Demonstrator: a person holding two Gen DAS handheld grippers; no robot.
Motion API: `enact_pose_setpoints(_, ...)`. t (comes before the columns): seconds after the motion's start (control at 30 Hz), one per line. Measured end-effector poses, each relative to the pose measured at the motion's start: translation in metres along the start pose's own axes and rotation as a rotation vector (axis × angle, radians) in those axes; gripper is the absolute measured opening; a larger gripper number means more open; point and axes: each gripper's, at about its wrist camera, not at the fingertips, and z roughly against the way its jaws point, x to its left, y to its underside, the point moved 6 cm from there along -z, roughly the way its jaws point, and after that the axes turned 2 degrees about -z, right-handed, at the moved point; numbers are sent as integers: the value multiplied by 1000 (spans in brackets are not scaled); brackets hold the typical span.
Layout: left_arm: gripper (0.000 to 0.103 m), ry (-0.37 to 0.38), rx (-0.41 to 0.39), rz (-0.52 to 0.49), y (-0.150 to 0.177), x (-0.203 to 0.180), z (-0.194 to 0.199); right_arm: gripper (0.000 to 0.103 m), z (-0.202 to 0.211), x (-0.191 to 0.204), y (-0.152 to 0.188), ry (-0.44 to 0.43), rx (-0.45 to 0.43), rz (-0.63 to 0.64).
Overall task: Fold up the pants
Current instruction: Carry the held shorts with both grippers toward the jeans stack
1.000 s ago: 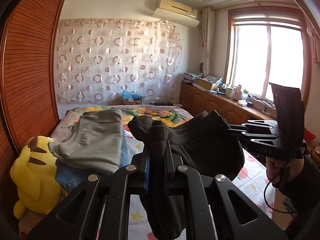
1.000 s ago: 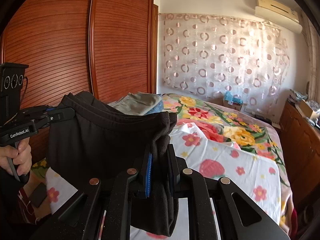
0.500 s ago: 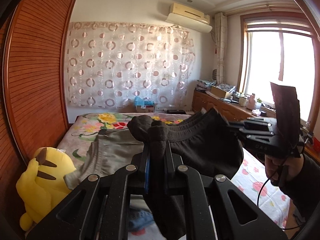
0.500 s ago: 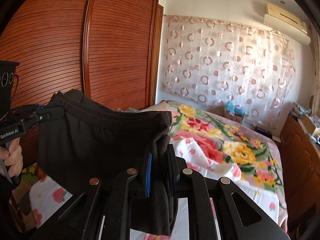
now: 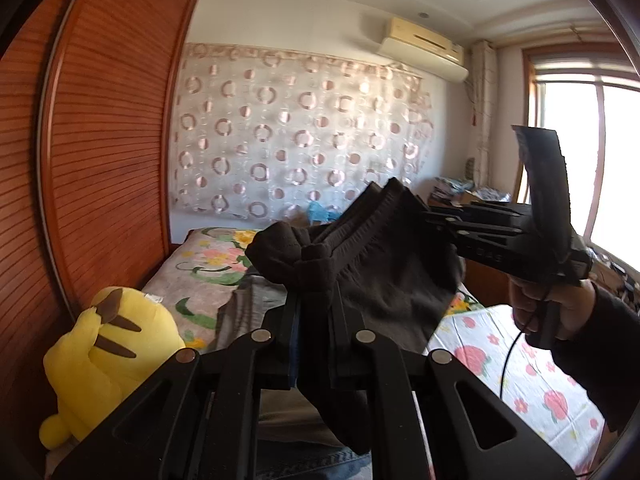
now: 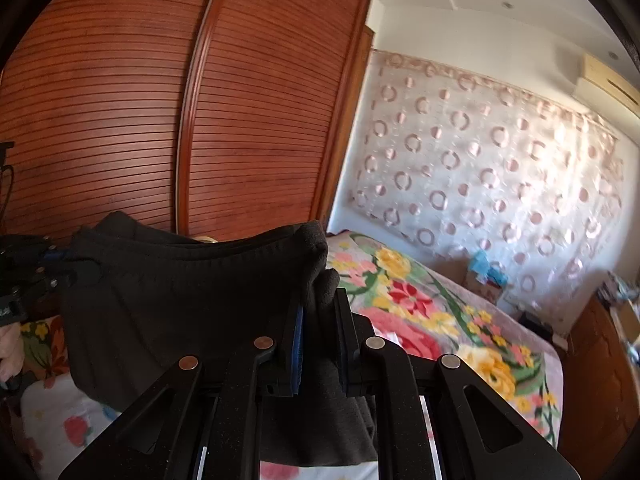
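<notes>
Dark brown-black pants (image 5: pixel 384 276) hang in the air between my two grippers, held by the waistband above the bed. My left gripper (image 5: pixel 314 280) is shut on one end of the waistband. My right gripper (image 6: pixel 318 296) is shut on the other end, and it also shows in the left wrist view (image 5: pixel 430 218), held by a hand at the right. The pants (image 6: pixel 180 292) sag between the grips. The legs hang below and are mostly hidden.
A bed with a floral sheet (image 6: pixel 420 320) lies below. Grey pants (image 5: pixel 256 304) and a yellow plush toy (image 5: pixel 108 356) lie on its left side. A slatted wooden wardrobe (image 6: pixel 200 100) stands to the left. A cabinet (image 6: pixel 600 380) and window (image 5: pixel 600 160) are at the right.
Both grippers have risen and tilted up with the pants. The bed and grey pants sit lower in view; the wardrobe and wall fill more of both views.
</notes>
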Motion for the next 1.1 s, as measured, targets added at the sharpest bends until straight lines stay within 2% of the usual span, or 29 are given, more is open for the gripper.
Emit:
enact_pose_setpoints(0.23,12,-82,39,34,17,17,-11,13,-52,-2,-4,-79,7,-5)
enact_pose_setpoints(0.4,12,-104,50,84,27,24,-9,13,-76,-4,-3,-126,18,-4)
enact_pose_setpoints(0.5,12,-131,90,77,36,26,-15,14,-88,-5,1,-139,51,13)
enact_pose_setpoints(0.57,12,-143,108,71,41,27,-17,28,-86,-16,6,-128,79,-13)
enact_pose_setpoints(0.63,12,-153,121,68,44,28,-19,39,-84,-31,10,-107,83,-50)
enact_pose_setpoints(0.67,12,-157,125,70,45,28,-20,41,-80,-41,13,-100,77,-71)
enact_pose_setpoints(0.77,12,-159,132,79,49,29,-19,41,-67,-61,23,-99,72,-107)
enact_pose_setpoints(0.93,12,-176,149,79,53,32,-19,41,-62,-82,44,-136,134,-156)
enact_pose_setpoints(1.1,13,-183,174,76,59,34,-22,41,-77,-88,49,-68,196,-203)
